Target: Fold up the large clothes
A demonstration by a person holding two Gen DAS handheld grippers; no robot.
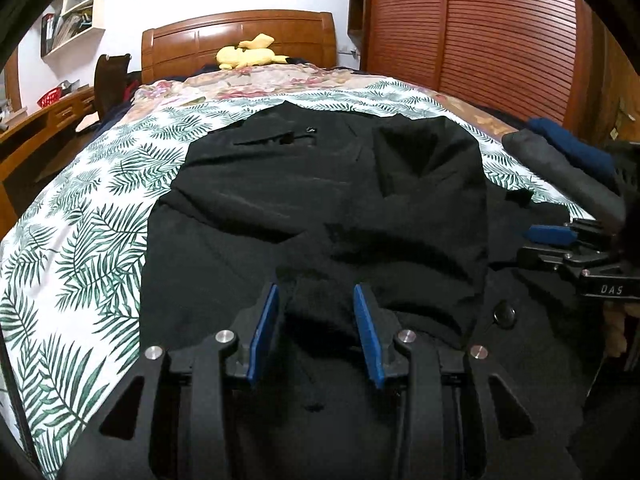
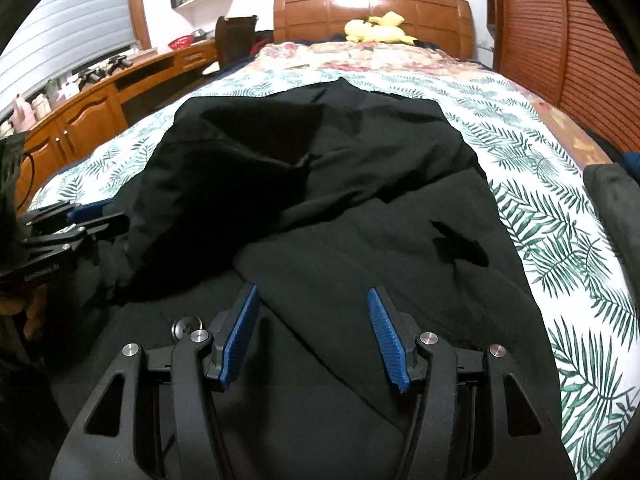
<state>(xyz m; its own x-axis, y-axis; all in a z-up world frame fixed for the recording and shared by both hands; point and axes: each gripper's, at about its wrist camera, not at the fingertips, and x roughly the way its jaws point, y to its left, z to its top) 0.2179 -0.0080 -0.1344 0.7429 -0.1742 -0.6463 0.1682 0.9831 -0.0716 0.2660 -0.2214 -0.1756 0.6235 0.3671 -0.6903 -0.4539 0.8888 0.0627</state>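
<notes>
A large black garment lies spread on the leaf-print bed sheet, one part folded over toward the middle. Its button sits near the front edge. My left gripper hovers low over the near end, open, with a raised ridge of black cloth between its blue pads; the pads do not press on it. In the right wrist view, my right gripper stands open wider over flat black garment, just right of the button. Each gripper shows at the edge of the other's view: right gripper, left gripper.
A stack of folded dark grey and blue clothes lies at the bed's right edge. A yellow plush toy rests by the wooden headboard. A slatted wardrobe stands right, a wooden desk left.
</notes>
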